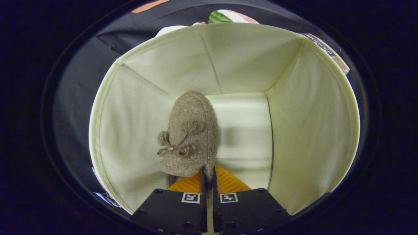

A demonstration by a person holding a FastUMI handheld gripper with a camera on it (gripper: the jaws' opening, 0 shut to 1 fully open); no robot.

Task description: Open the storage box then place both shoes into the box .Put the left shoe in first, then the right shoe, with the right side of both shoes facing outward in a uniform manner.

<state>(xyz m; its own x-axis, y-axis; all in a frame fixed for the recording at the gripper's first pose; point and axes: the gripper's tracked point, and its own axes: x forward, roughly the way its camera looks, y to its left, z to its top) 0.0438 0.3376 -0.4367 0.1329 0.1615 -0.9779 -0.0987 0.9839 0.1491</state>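
Pinched at its heel rim between the nearly closed fingers of the gripper (208,174), the fuzzy shoe (191,135) looks light, soft and squashy, best held by that rim, hanging inside the storage box (313,130) near its left wall, toe pointing down toward the box floor.

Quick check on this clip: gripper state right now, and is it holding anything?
Gripper: fingers nearly together, pinching the rear edge of the brown fuzzy shoe, which hangs inside the open storage box.
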